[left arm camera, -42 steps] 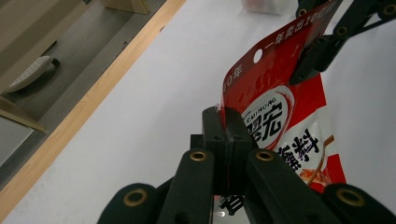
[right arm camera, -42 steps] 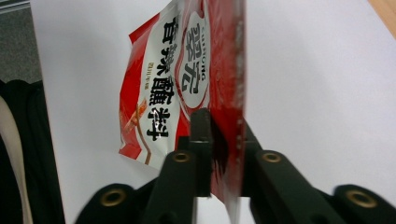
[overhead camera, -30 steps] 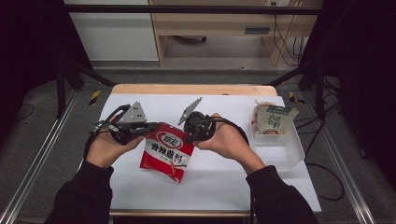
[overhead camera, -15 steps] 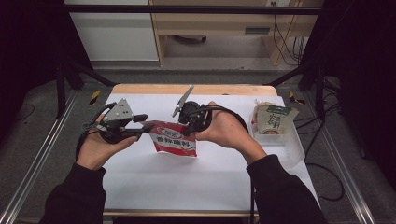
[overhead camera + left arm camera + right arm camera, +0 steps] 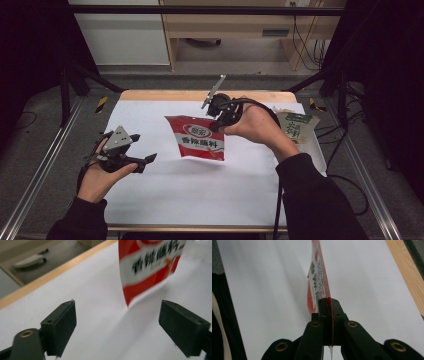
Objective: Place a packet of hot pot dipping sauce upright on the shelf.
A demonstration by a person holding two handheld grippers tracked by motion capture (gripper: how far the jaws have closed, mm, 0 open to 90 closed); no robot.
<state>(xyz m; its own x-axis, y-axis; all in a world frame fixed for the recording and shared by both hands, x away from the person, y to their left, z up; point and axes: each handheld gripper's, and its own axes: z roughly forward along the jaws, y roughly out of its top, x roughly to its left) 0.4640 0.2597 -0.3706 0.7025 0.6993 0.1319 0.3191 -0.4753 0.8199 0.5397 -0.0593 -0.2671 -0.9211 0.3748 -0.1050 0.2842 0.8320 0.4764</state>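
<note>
- While the right gripper point(image 5: 216, 116) is pinching the red seasoning packet point(image 5: 200, 142) by its top corner, the jaws are clamped tight on the edge, and the right gripper view is showing the film squeezed between them.
- Packet is hanging in the air over the middle of the white table point(image 5: 165, 200), dangling down toward 6 o'clock from the grip.
- Left gripper point(image 5: 142, 161) is sitting off around 8 o'clock from the packet, jaws spread wide with nothing in them, well apart from it.
- If it's heading for the clear bin point(image 5: 316, 150) at 3 o'clock, where a green-and-white packet point(image 5: 296, 126) is already lying, I'd go slow so the packet isn't swinging, and keep the pinch steady since it's only gripping a thin edge.
- Looks-wise: flat glossy red pouch, white band across it with dark Chinese lettering, oval logo up top. Thin, floppy, probably slippery.
</note>
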